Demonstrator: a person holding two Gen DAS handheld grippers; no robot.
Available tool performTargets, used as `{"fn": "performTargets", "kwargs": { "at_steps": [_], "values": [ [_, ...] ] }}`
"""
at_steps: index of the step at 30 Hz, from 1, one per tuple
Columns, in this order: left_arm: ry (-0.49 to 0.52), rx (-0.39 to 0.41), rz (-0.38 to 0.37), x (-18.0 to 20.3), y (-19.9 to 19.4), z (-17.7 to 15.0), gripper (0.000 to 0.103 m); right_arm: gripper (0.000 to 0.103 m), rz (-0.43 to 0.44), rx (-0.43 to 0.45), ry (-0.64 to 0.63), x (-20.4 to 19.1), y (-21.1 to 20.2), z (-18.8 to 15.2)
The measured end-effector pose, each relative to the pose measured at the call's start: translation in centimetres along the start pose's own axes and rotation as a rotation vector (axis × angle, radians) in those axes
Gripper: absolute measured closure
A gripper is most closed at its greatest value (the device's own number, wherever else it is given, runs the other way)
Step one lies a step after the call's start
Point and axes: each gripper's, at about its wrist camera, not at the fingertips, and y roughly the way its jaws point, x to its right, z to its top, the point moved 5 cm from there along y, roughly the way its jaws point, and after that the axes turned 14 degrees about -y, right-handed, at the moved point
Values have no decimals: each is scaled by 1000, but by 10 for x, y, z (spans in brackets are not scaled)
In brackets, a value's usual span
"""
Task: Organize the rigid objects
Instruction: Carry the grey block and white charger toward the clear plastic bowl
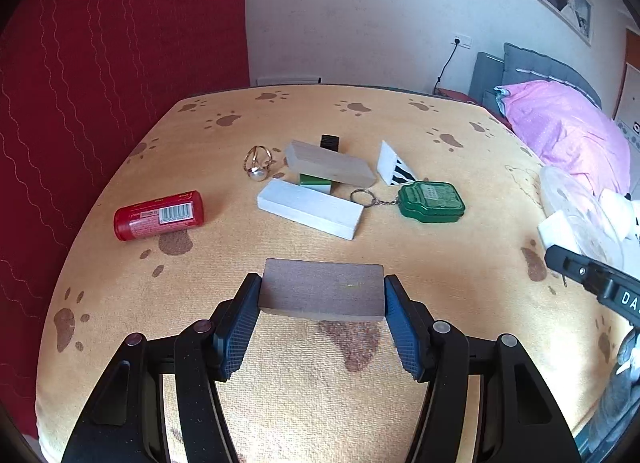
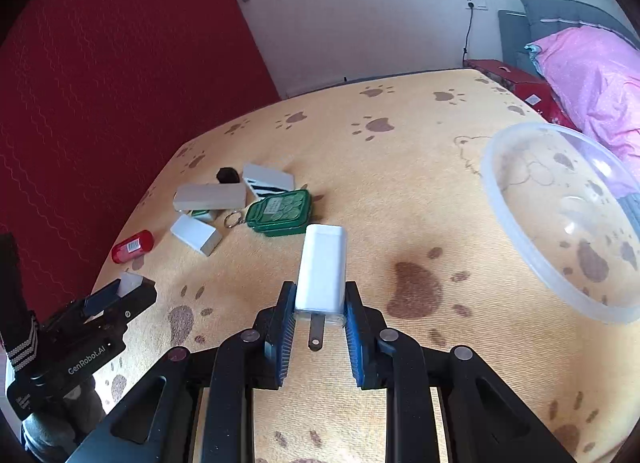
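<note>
Both tongs are loaded right now. The left gripper (image 1: 323, 295) is pinching a brown block (image 1: 322, 289) across its ends, held up off the cloth (image 1: 460, 263). The right gripper (image 2: 320, 305) is clamped tight on a white charger (image 2: 322, 267), prongs pointing back at the camera.

The clear tub (image 2: 560, 219) sits off to the right and looks empty to me, so I'd say nothing's actually sorted yet. Still lying in a loose heap mid-table: red tube (image 1: 159, 215), ring (image 1: 258, 163), white block (image 1: 310, 208), tan block (image 1: 330, 163) resting on a green-white piece, a black cube (image 1: 330, 142) behind it, striped box (image 1: 394, 165), and the green tin (image 1: 431, 201) on its keychain.

So early days, I reckon: two things in hand, most of the pile left.
</note>
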Motion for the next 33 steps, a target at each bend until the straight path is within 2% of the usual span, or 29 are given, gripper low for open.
{"fn": "performTargets", "kwargs": {
  "at_steps": [12, 23, 25, 27, 29, 33],
  "values": [
    [110, 1, -54, 63, -9, -10, 42, 78, -179, 92, 128, 94, -43, 3],
    [182, -19, -77, 108, -6, -19, 42, 78, -347, 85, 195, 163, -49, -13],
    [195, -21, -87, 117, -6, -19, 42, 73, -373, 92, 207, 171, -51, -16],
    [210, -25, -99, 128, -5, -19, 42, 61, -379, 97, 210, 177, -53, -18],
    [228, -27, -115, 140, -4, -19, 42, 55, -407, 107, 206, 181, -56, -20],
    [265, -44, -158, 168, -1, -22, 42, 54, -435, 123, 218, 190, -63, -25]
  ]
}}
